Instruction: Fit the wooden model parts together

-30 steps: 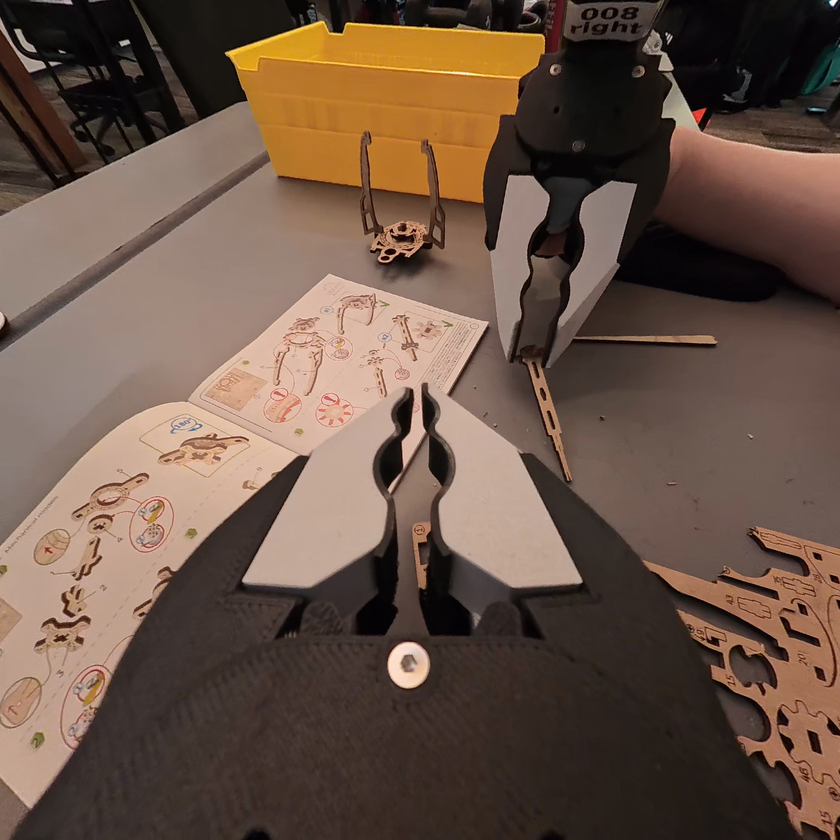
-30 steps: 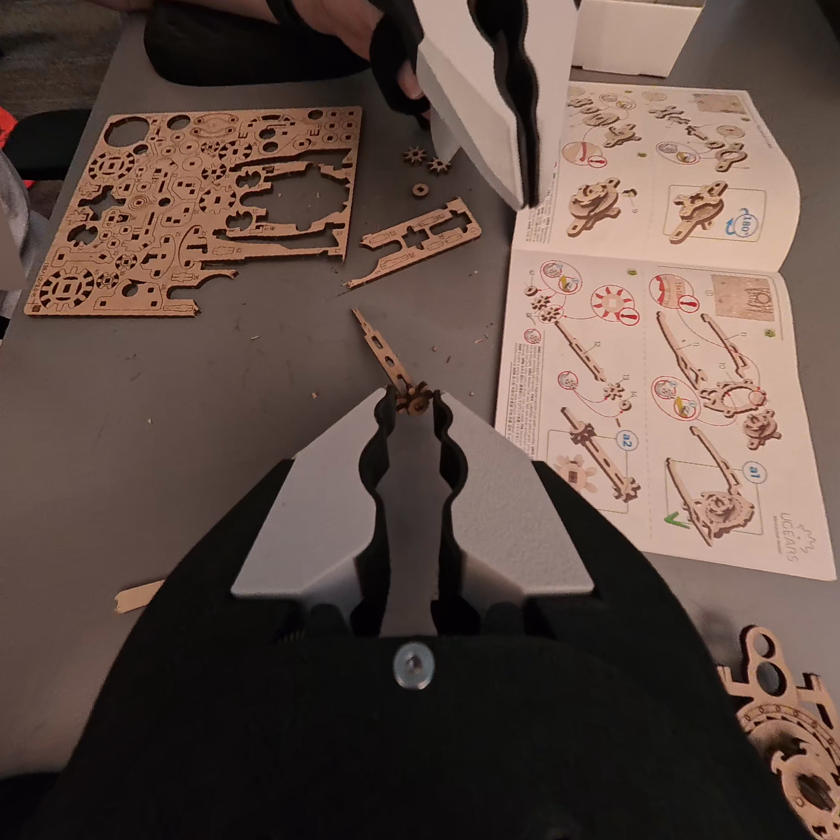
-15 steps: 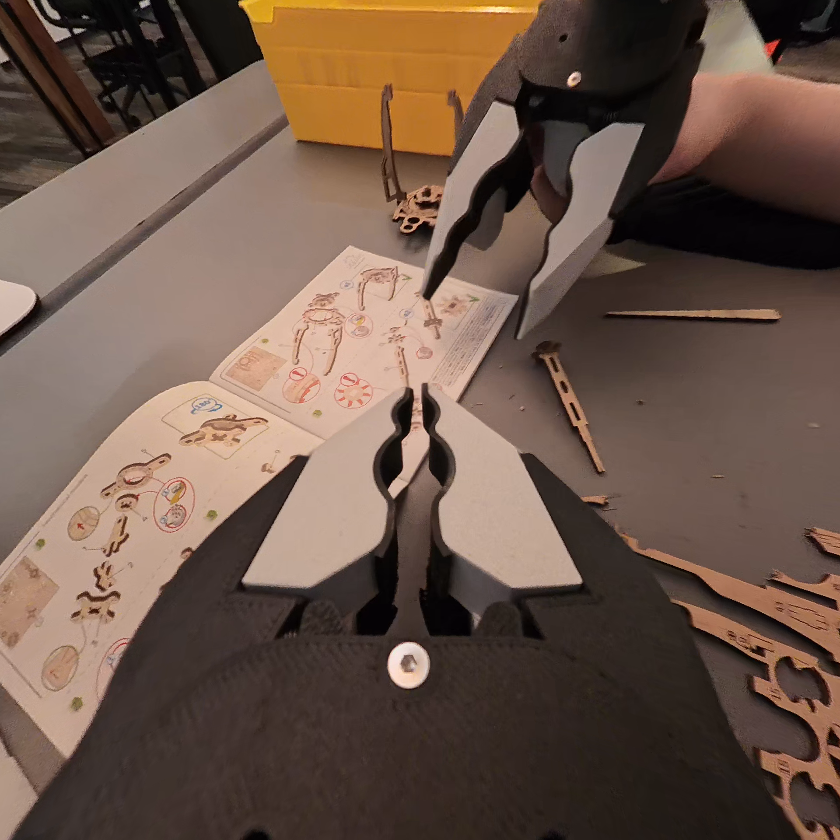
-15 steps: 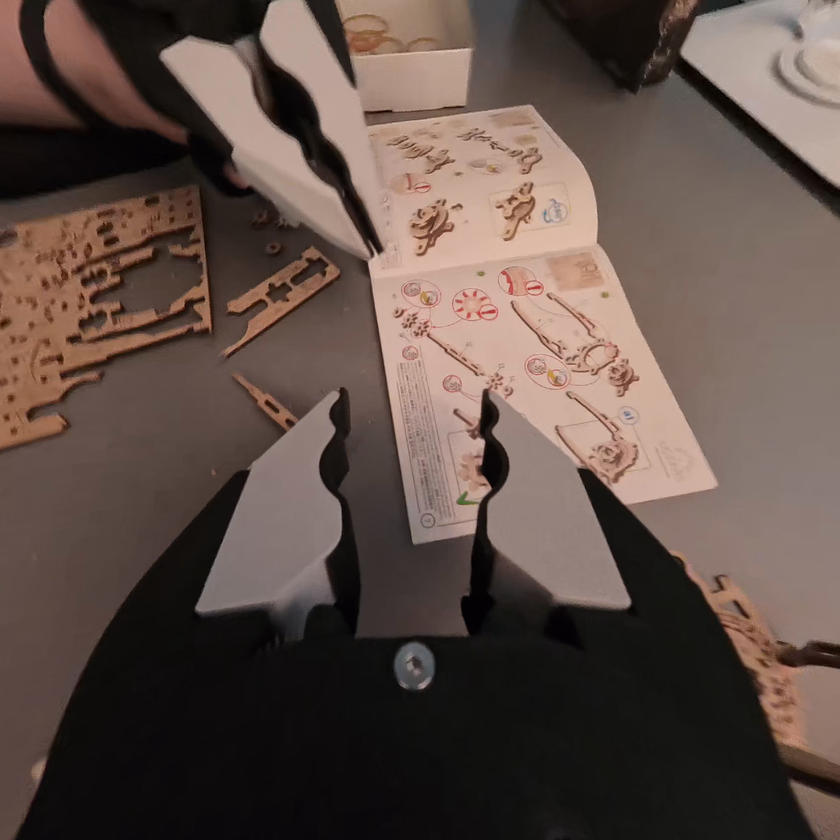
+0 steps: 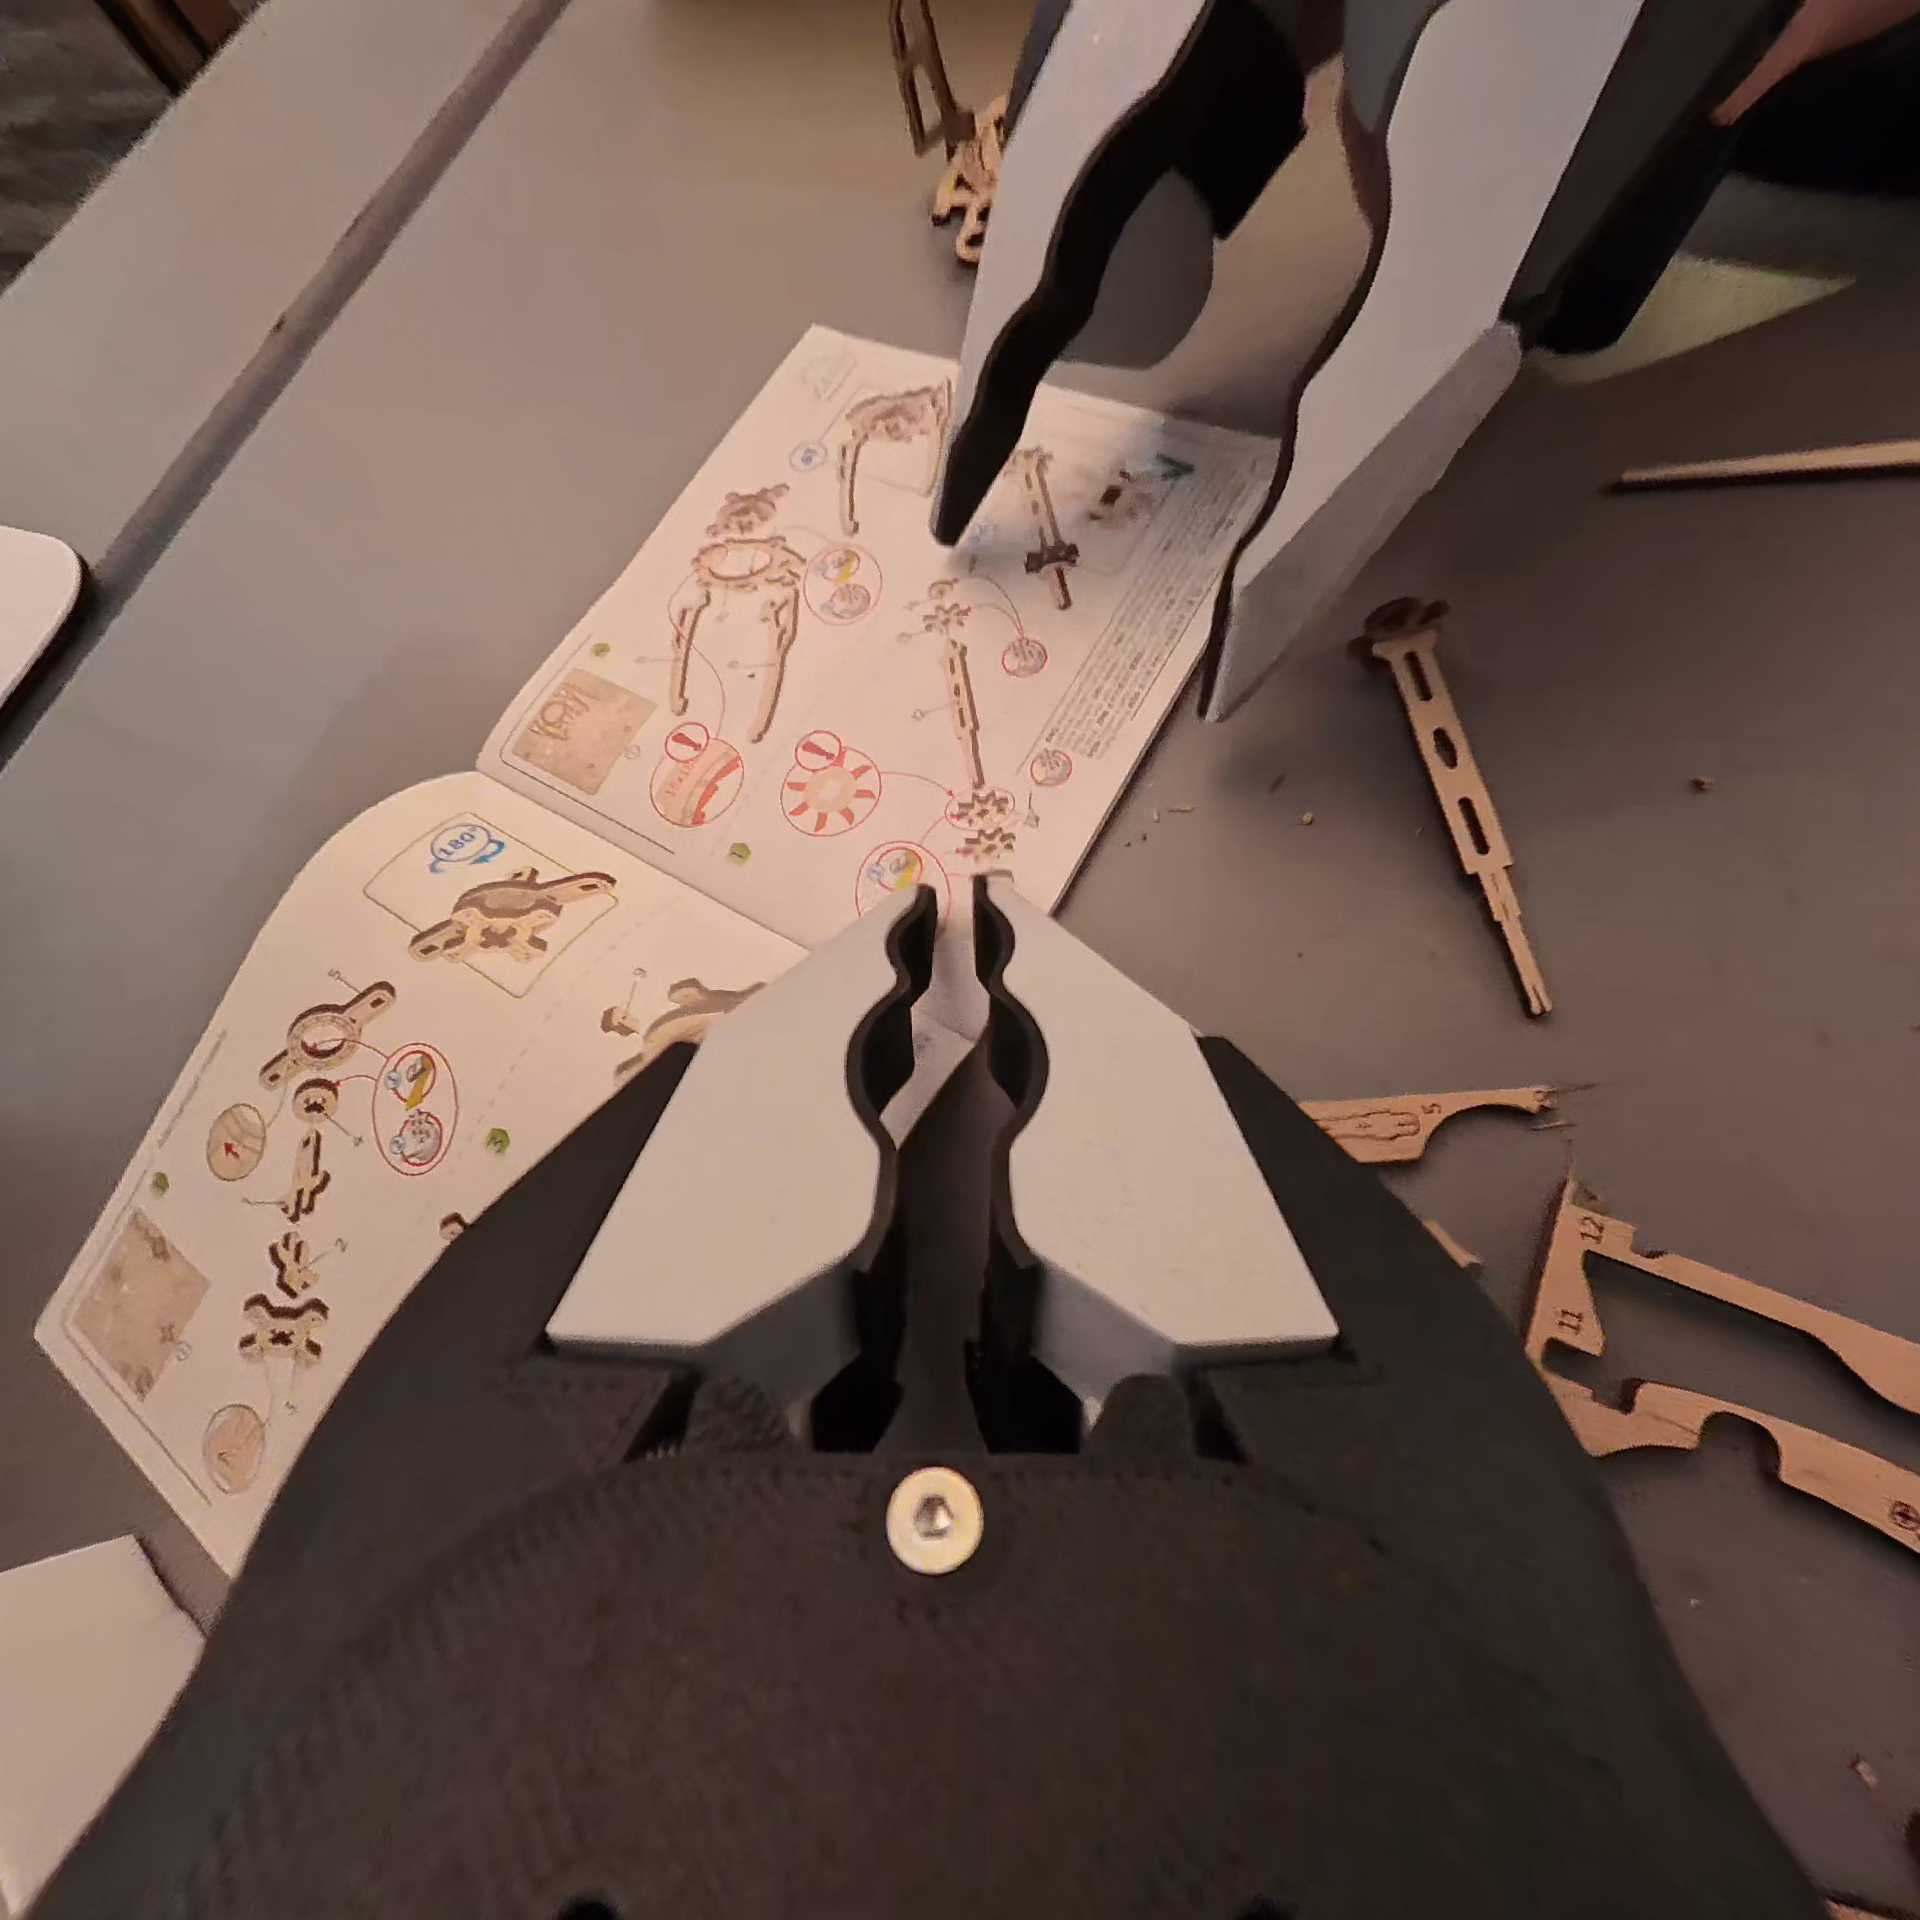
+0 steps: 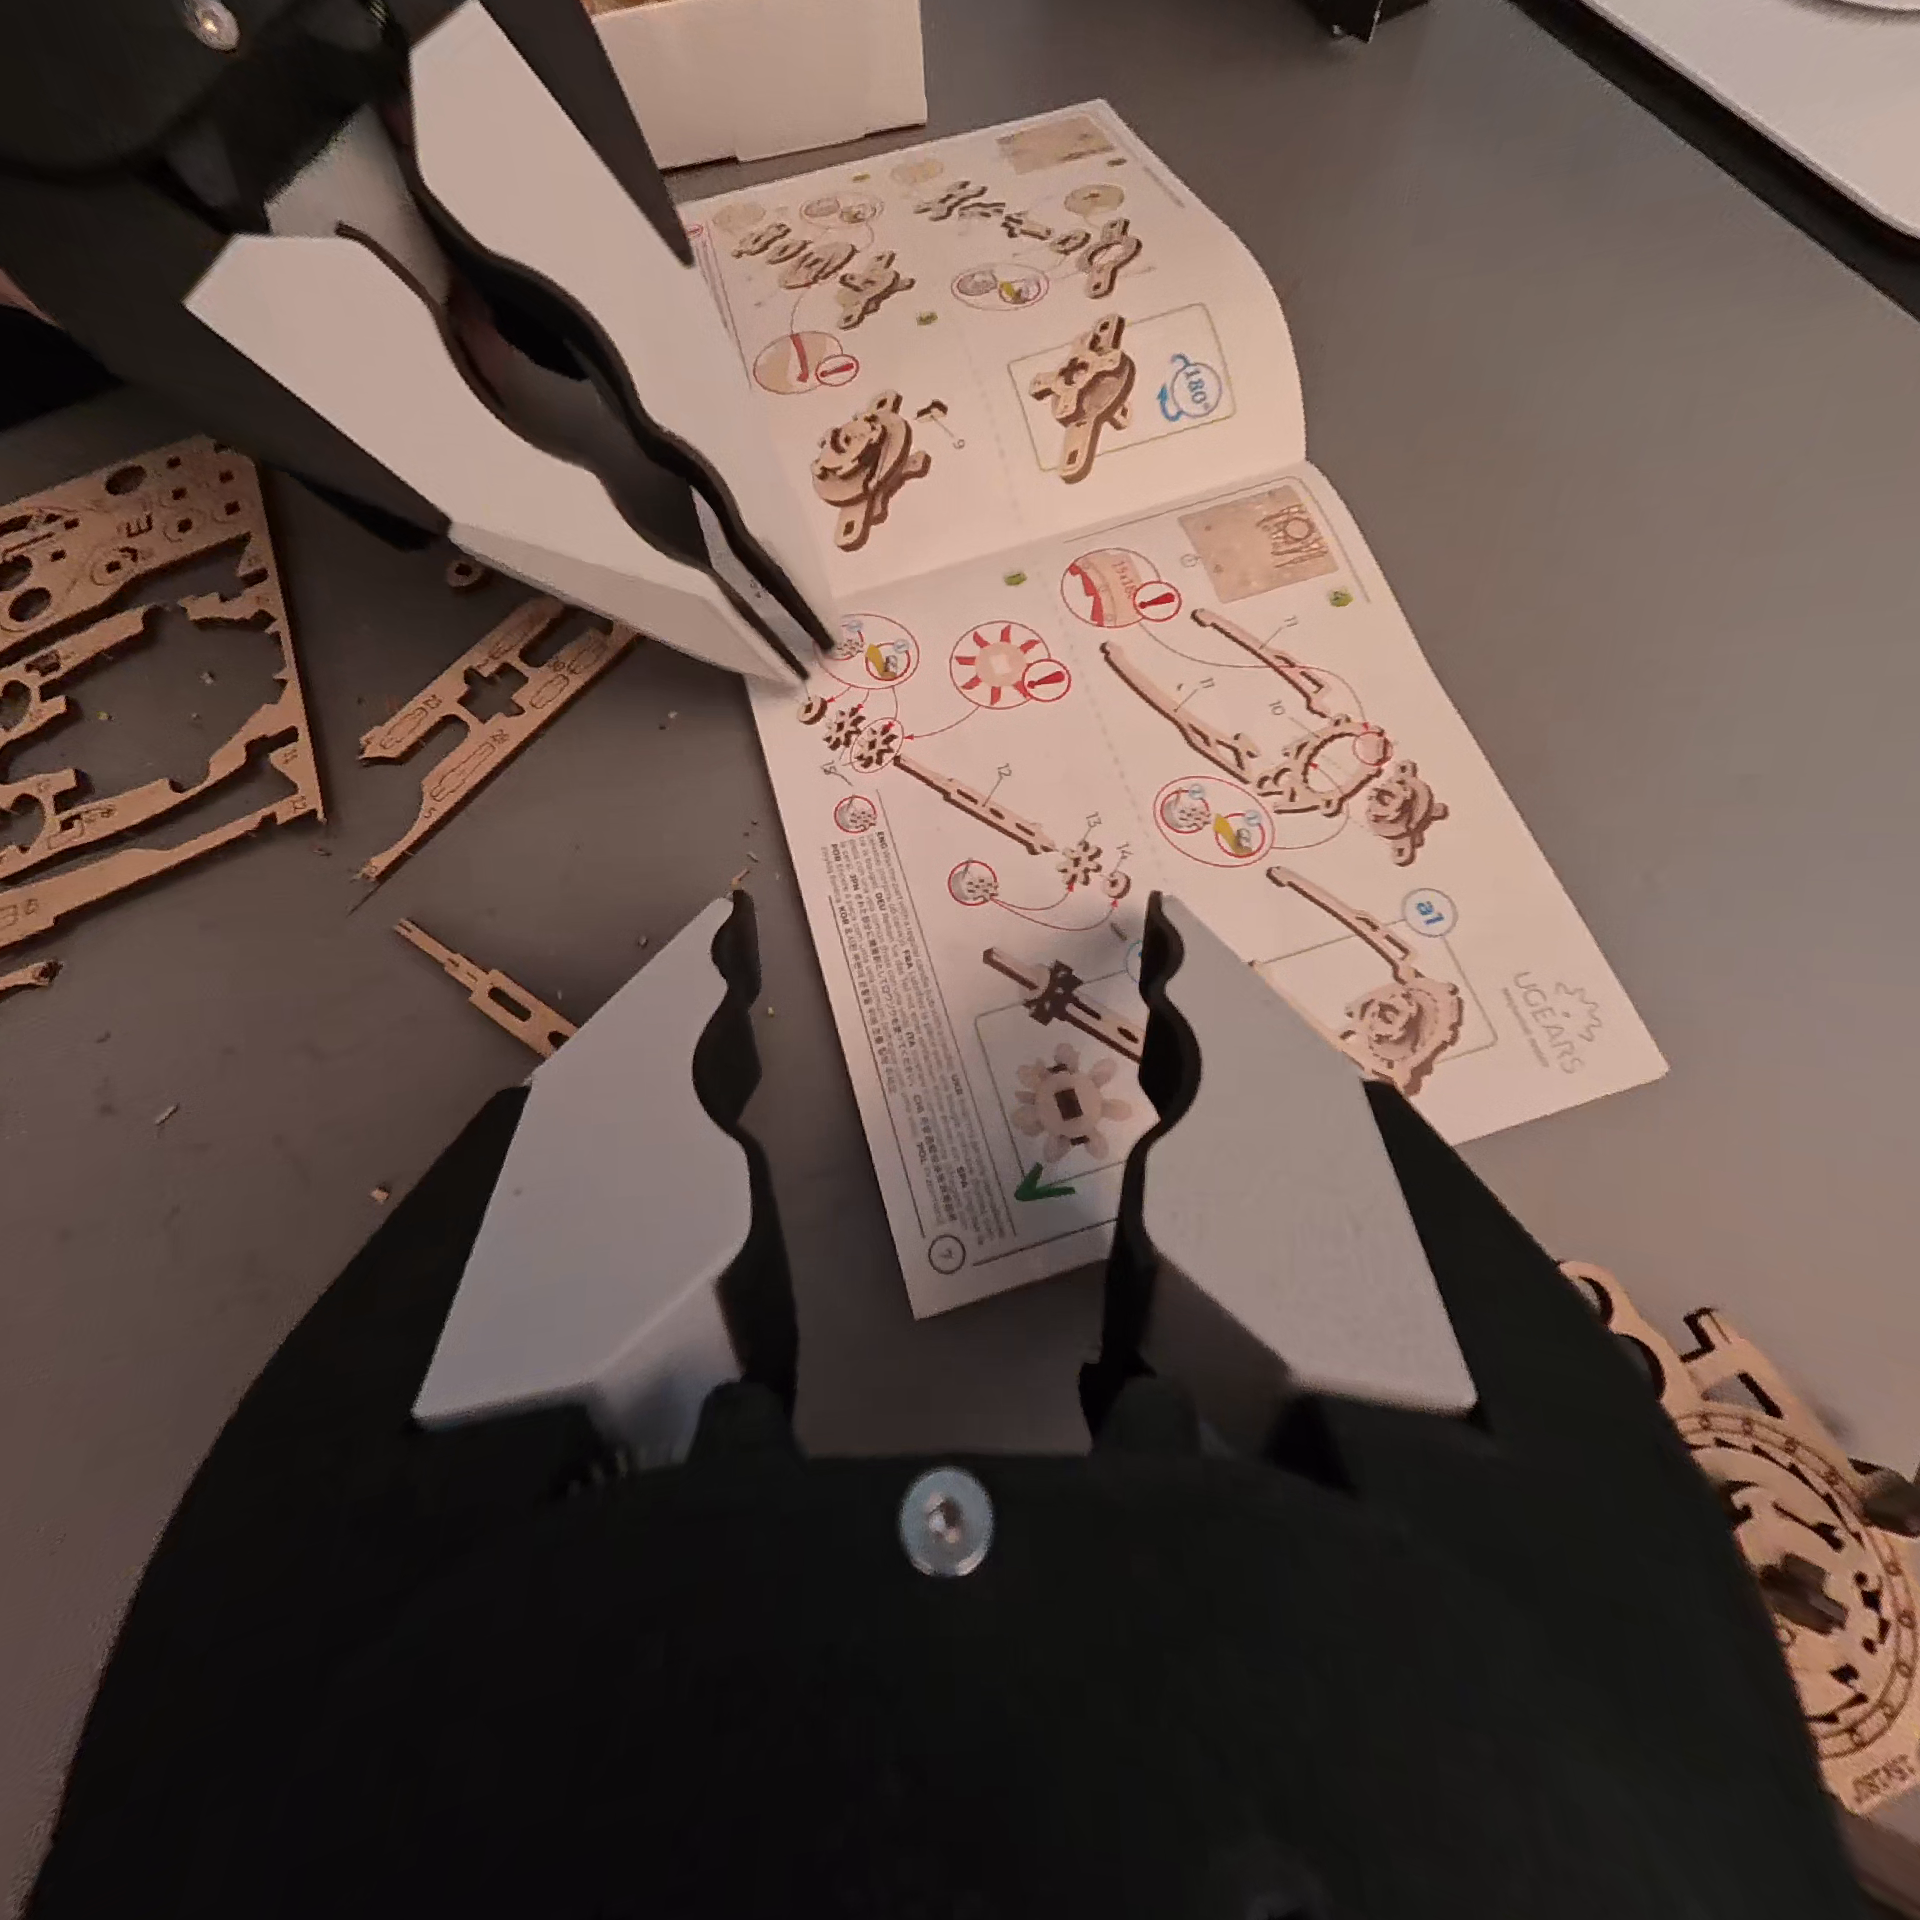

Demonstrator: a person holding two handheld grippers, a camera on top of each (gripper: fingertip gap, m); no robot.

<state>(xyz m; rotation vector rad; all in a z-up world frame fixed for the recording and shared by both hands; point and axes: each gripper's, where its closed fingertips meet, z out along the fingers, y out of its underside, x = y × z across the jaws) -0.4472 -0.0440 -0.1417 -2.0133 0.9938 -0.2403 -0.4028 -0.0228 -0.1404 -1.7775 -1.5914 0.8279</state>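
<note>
A slotted wooden rod [image 5: 1455, 790] with a small gear at its far end lies on the grey table, to the right of an open instruction booklet [image 5: 623, 727]. My right gripper [image 6: 948, 909] is open and empty, hovering over the booklet's near page [image 6: 1195, 623]; it also shows in the left wrist view [image 5: 1081, 618]. The rod's tip [image 6: 499, 997] pokes out beside its left finger. My left gripper [image 5: 951, 894] is shut with nothing seen in it, its tips over the booklet's edge; it also shows in the right wrist view [image 6: 810, 649].
A cut-out wooden parts sheet [image 6: 135, 675] and a loose cut piece [image 6: 499, 707] lie left of the booklet. A part-built wooden model [image 6: 1787, 1538] sits at the near right. A white box [image 6: 769, 94] stands beyond the booklet. A thin stick [image 5: 1766, 462] lies farther right. The slotted wooden rod [image 5: 1455, 790] sits 4 cm or so from the ends of my right fingers. Look for it in the right wrist view [image 6: 536, 1010] too.
My right gripper let go of the rod's gear end, opened and moved over the booklet. My left gripper moved forward over the booklet, still shut.
</note>
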